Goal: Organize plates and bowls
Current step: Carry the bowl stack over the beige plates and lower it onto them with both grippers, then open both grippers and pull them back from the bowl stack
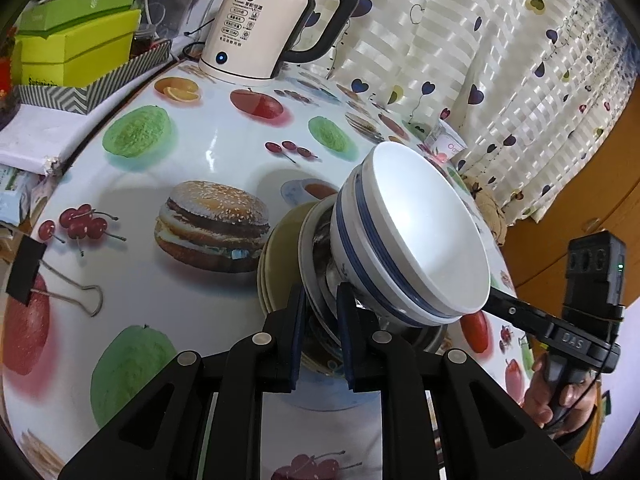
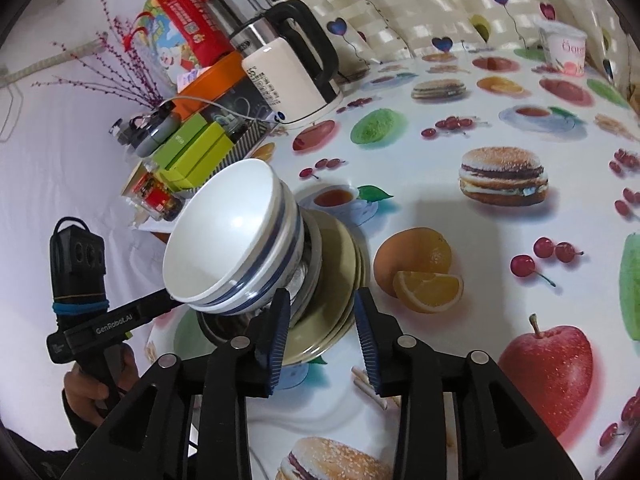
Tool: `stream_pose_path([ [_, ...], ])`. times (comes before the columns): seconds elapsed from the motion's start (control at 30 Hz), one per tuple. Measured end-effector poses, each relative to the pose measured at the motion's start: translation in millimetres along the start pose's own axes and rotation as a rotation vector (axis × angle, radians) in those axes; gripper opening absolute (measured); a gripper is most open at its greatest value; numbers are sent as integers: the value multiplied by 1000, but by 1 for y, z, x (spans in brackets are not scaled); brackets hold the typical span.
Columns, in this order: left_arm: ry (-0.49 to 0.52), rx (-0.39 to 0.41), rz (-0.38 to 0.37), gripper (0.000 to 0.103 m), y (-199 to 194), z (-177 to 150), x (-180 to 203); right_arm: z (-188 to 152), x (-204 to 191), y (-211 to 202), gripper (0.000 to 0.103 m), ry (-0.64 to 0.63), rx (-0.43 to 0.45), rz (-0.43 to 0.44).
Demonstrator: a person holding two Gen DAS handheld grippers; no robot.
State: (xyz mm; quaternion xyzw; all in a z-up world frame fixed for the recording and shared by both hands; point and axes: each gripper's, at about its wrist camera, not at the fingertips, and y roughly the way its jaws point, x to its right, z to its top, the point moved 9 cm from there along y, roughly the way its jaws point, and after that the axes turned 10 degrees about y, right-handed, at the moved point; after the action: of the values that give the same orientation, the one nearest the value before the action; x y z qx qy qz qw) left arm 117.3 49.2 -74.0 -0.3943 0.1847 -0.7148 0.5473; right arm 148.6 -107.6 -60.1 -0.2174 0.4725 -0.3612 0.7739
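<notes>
1. Low in the middle of the left wrist view, the left hand-held gripper (image 1: pixel 322 320) pinches the rim of a white plate (image 1: pixel 310 280), one blue pad on each face of the rim.
2. That plate lies in a stack: olive-green plates (image 1: pixel 276 256) at the bottom on the bench (image 1: pixel 160 280), a metal bowl (image 1: pixel 332 268) above the white plate, and white bowls with blue bands (image 1: pixel 416 236) nested on top.
3. At the lower middle of the right wrist view, the right hand-held gripper (image 2: pixel 322 330) is spread, its fingers on either side of the edge of the green plates (image 2: pixel 336 280) without closing on them.
4. The bowls (image 2: pixel 228 240) sit left of centre there.
5. An electric kettle (image 1: pixel 260 28) stands at the upper middle of the left wrist view, with green boxes (image 1: pixel 76 40) at the upper left.
6. A yoghurt cup (image 2: pixel 564 50) stands at the upper right of the right wrist view.
</notes>
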Motion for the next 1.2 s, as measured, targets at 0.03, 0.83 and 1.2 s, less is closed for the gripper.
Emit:
stream_pose_path([
  [0.03, 5, 3, 1, 17, -2, -1, 1, -2, -2, -2, 36, -15, 3, -2],
  [0.83, 35, 84, 67, 21, -18, 4, -3, -17, -14, -10, 38, -74, 5, -19],
  [1.2, 185, 155, 156, 27, -46, -15, 29, -38, -33, -16, 51, -225, 39, -143],
])
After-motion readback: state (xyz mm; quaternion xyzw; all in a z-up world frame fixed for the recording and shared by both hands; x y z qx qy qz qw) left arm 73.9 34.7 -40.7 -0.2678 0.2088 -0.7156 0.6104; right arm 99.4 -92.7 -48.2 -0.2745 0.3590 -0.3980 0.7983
